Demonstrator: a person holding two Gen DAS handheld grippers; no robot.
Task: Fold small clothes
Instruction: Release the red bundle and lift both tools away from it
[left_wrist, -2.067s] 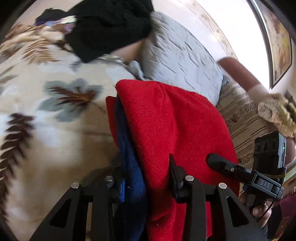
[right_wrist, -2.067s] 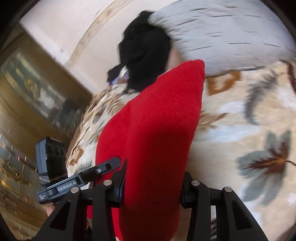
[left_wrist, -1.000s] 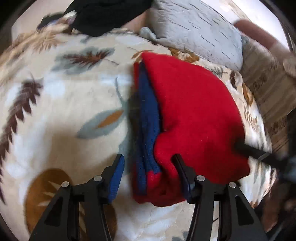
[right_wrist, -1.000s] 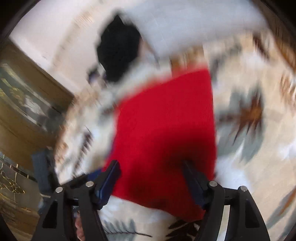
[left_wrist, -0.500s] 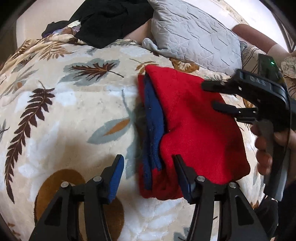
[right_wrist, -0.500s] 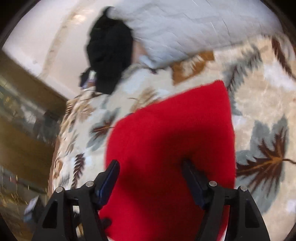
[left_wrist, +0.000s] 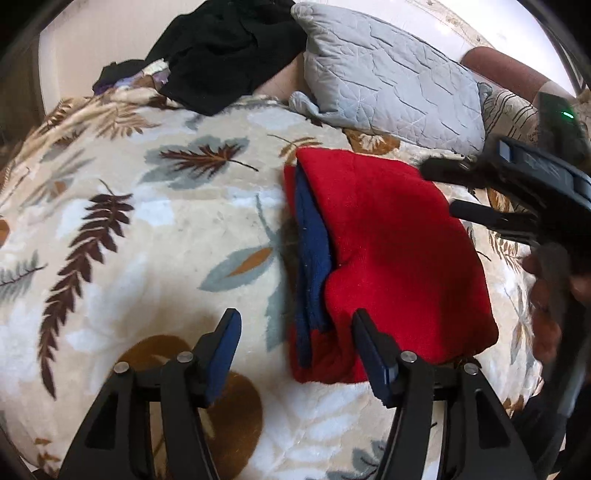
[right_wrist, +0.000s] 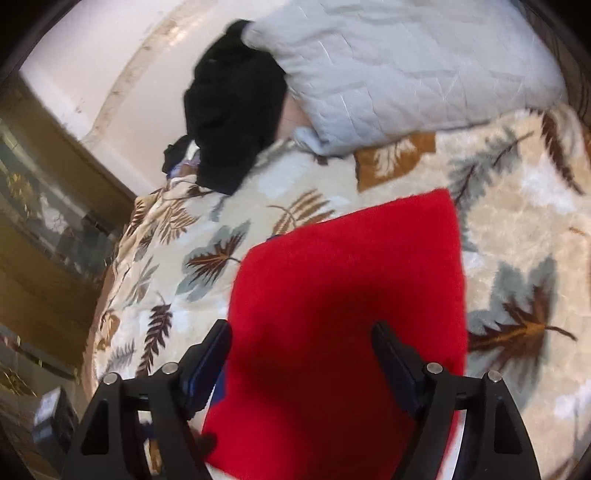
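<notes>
A red knit garment (left_wrist: 391, 251) with a blue inner layer (left_wrist: 314, 251) lies folded flat on the leaf-patterned blanket (left_wrist: 147, 229). My left gripper (left_wrist: 297, 332) hovers over its near left corner. The jaws are opening and the pads press on nothing. In the left wrist view my right gripper (left_wrist: 439, 190), held by a hand (left_wrist: 546, 295), stands above the garment's right edge. In the right wrist view the same red garment (right_wrist: 351, 295) lies beneath my right gripper (right_wrist: 301, 343). Those jaws are opening too, wide of the cloth.
A grey quilted pillow (left_wrist: 391, 81) and a heap of black clothing (left_wrist: 229, 48) lie at the far side of the blanket. A striped cushion (left_wrist: 506, 107) sits far right. A wooden cabinet (right_wrist: 44, 258) stands beyond the bed's left edge.
The garment, earlier gripped and held up by both grippers, now lies on the blanket. Both sets of jaws have let go and widened, and both grippers have risen and drawn back.
</notes>
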